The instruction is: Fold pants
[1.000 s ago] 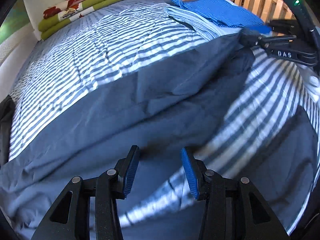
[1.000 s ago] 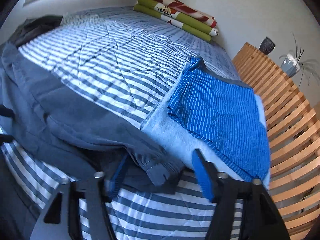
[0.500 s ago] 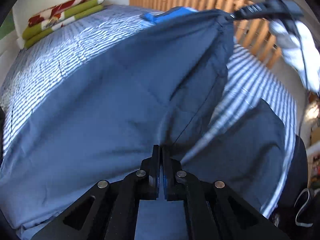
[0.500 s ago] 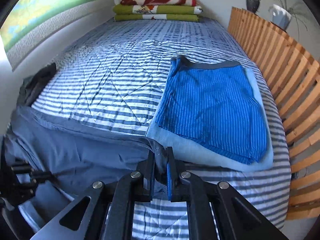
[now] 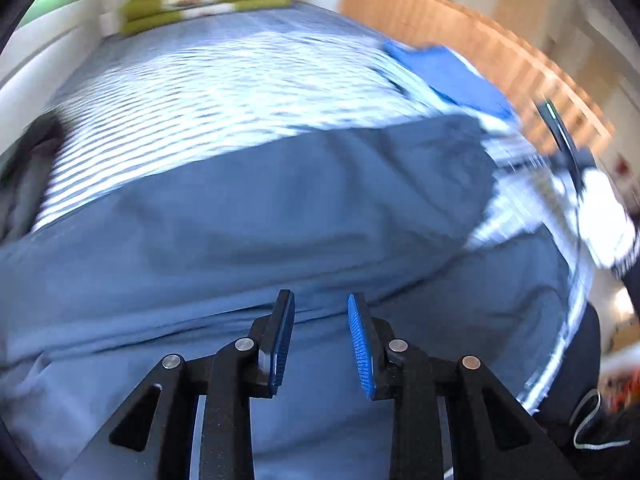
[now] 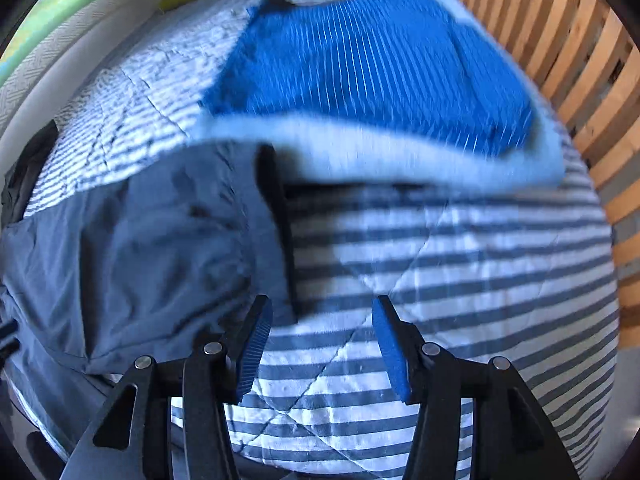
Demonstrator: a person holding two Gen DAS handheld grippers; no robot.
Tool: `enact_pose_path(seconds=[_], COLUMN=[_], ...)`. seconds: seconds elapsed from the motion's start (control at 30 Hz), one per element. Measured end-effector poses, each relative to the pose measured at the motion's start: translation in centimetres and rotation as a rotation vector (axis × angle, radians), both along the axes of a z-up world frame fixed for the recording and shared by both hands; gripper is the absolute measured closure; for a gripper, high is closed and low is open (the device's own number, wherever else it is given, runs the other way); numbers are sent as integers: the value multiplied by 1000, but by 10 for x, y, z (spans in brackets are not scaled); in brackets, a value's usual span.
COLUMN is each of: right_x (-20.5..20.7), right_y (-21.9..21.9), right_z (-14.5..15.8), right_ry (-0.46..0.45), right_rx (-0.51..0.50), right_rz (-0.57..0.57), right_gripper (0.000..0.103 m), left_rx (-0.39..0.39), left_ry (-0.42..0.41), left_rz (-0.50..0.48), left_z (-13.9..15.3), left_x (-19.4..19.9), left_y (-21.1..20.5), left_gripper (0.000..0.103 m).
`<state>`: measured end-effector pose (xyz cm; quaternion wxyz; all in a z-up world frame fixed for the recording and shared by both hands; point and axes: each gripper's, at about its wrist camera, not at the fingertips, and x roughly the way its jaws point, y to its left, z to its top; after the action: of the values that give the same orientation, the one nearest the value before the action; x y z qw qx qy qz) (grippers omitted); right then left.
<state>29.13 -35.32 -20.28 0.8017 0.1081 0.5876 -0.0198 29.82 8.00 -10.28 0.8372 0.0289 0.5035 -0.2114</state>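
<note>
Bright daylight, heavy motion blur both views, fisheye bending at edges, dark vignetted corners

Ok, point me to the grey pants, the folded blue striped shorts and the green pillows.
grey pants (image 5: 280, 208): left wrist view, middle of the folded panel.
blue striped shorts (image 6: 372, 68): right wrist view, centre of the top face.
green pillows (image 5: 208, 8): left wrist view, front edge of the stack.
</note>
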Motion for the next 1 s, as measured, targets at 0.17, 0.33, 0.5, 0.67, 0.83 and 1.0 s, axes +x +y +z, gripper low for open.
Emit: enact_pose_path(seconds=[0.17,0.33,0.5,0.67,0.83,1.0], right_x=[16,19,10,-16,-84,-136], right_y=[8,33,26,17,1,11], right_z=[-12,9,38,43,39,25], right_ry=[-11,-75,-141,-99,-55,-14], right_rx=[96,-37,-170,-153,-139,-67], right_rz=[-37,-17,-63,-58,-104,-124], right_gripper=[44,81,77,58,52,52], left_rx=[-15,3,30,17,-19,-36], left_ry=[-37,-1,12,-11,-24,13], left_rz=[275,359,326,376,578,674], left_z=[16,6,-6,-11,-8,-20], left_x=[-7,-9,-21,-55,-116,-145], left_y=[109,162,161,165,234,279], left_gripper=[73,73,73,73,70,69])
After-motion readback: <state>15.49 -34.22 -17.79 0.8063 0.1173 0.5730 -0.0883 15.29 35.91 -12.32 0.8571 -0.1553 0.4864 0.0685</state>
